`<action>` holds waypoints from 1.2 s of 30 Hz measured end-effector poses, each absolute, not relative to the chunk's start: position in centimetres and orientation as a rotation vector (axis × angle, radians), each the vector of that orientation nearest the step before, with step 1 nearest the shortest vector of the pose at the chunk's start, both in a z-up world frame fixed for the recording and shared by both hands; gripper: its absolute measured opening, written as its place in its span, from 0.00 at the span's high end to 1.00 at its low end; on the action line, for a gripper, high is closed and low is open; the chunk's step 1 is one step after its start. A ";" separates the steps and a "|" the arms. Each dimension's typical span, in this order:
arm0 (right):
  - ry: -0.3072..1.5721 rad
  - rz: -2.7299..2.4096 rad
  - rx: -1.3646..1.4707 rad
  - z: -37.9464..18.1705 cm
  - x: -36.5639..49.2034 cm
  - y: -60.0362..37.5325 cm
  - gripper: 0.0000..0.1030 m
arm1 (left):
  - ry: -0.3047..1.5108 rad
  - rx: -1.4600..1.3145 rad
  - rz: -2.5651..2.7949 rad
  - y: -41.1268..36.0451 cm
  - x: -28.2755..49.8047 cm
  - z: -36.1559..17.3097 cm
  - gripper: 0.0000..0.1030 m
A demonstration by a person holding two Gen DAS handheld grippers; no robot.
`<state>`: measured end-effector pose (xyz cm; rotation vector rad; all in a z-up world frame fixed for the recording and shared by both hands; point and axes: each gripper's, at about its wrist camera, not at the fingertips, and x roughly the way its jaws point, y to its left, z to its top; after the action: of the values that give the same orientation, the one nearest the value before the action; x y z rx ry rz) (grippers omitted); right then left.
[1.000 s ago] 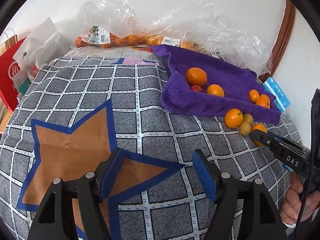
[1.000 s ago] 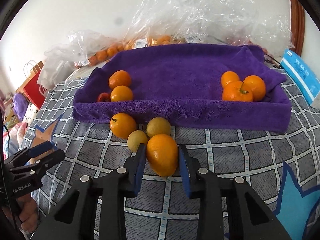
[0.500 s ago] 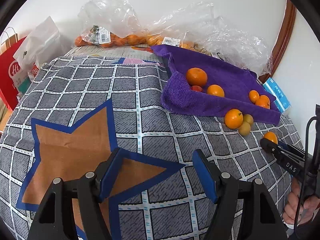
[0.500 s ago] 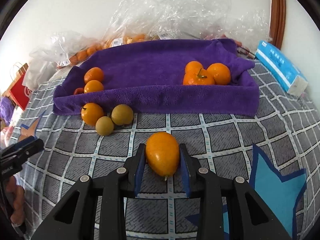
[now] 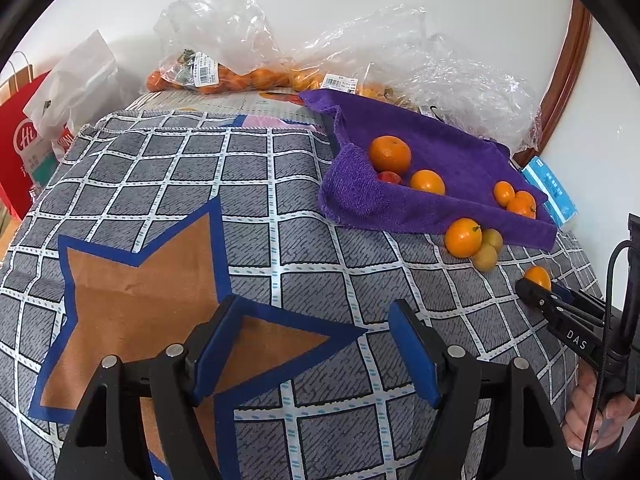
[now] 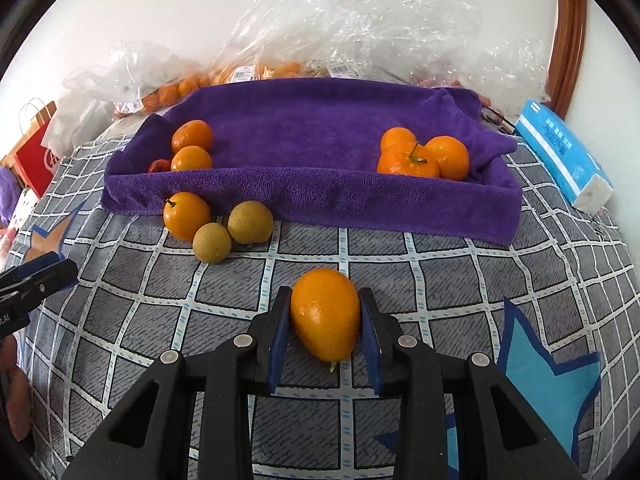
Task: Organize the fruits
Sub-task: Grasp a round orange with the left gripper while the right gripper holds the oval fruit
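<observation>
Three fruits (image 6: 212, 224) before towel tray (image 6: 312, 204)

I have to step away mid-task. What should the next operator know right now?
Right gripper: shut on the oval orange fruit, above the checked cloth.
Left gripper: open, holding nothing.
Purple towel tray: two oranges and a red fruit at its left end, three oranges at its right end.
Left to do: place the held fruit; one orange and two yellow-green fruits sit outside the tray's front.
</observation>
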<state>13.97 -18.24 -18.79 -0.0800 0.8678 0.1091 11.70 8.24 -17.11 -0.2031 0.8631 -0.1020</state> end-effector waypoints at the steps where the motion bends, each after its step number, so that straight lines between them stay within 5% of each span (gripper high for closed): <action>1: 0.866 0.109 -0.076 -18.8 13.9 -18.3 0.69 | 0.864 -0.200 -0.103 8.2 11.7 -17.1 0.27; 24: 0.773 0.069 -0.063 -17.4 12.0 -21.2 0.69 | 0.834 -0.170 -0.197 3.2 11.2 -14.6 0.29; 36: 0.788 0.120 0.029 -17.6 12.0 -23.4 0.69 | 0.878 -0.249 -0.204 -1.5 16.4 -15.2 0.58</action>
<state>11.98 -23.45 -17.59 0.0290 0.7877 0.1199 16.42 -1.46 -15.22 -0.2487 0.8785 -0.2042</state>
